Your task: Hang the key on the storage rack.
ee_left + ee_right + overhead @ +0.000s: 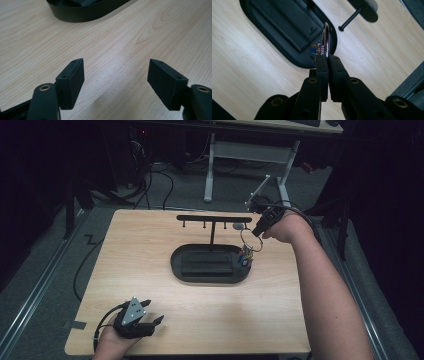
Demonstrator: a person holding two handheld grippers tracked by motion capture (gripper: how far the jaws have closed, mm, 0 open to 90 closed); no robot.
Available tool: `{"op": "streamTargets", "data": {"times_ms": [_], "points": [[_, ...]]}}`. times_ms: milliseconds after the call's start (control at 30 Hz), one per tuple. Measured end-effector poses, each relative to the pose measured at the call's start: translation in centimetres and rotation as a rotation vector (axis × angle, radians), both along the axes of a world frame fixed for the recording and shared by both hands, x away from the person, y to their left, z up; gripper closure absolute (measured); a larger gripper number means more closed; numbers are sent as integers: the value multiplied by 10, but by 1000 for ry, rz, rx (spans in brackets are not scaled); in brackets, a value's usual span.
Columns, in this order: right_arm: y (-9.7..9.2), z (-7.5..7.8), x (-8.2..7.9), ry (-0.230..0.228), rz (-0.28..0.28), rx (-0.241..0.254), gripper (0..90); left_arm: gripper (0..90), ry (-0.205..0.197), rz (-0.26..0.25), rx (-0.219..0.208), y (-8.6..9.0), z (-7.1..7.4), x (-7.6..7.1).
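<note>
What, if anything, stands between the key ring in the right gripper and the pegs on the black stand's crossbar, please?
Nothing visible does. The right gripper is shut on the key ring, which hangs just below the right end of the crossbar, above the edge of the stand's base. The nearest peg looks unobstructed.

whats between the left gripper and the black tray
Nothing: in the high view only bare wooden table lies between the left gripper and the black tray. The left gripper view shows the same, plain wood from its open jaws up to the tray's wall.
</note>
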State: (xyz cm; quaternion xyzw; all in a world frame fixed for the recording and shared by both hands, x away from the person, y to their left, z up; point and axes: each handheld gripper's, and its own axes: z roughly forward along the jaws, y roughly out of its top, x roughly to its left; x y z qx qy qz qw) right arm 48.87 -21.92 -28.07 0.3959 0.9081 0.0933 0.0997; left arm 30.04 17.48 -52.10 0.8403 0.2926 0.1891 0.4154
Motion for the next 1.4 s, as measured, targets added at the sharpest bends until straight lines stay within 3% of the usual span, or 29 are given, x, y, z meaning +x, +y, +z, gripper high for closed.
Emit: {"op": "streamTargets", "data": {"times_ms": [500, 767, 933, 967, 1133, 1400], "points": [[-1, -17, 33, 14, -42, 14, 880, 303, 4, -8, 5, 2, 0, 0], [-1, -23, 41, 10, -72, 3, 876, 303, 8, -13, 6, 0, -1, 1], [0, -25, 41, -16, -71, -10, 831, 303, 4, -12, 5, 1, -1, 1], [2, -22, 39, -33, -81, -6, 762, 303, 6, -12, 7, 1, -1, 1], [3, -17, 25, -70, -86, -10, 681, 303, 3, -11, 8, 2, 0, 1], [-9, -30, -9, -125, -146, 53, 493, 303, -2, -8, 12, 1, 0, 1]]}}
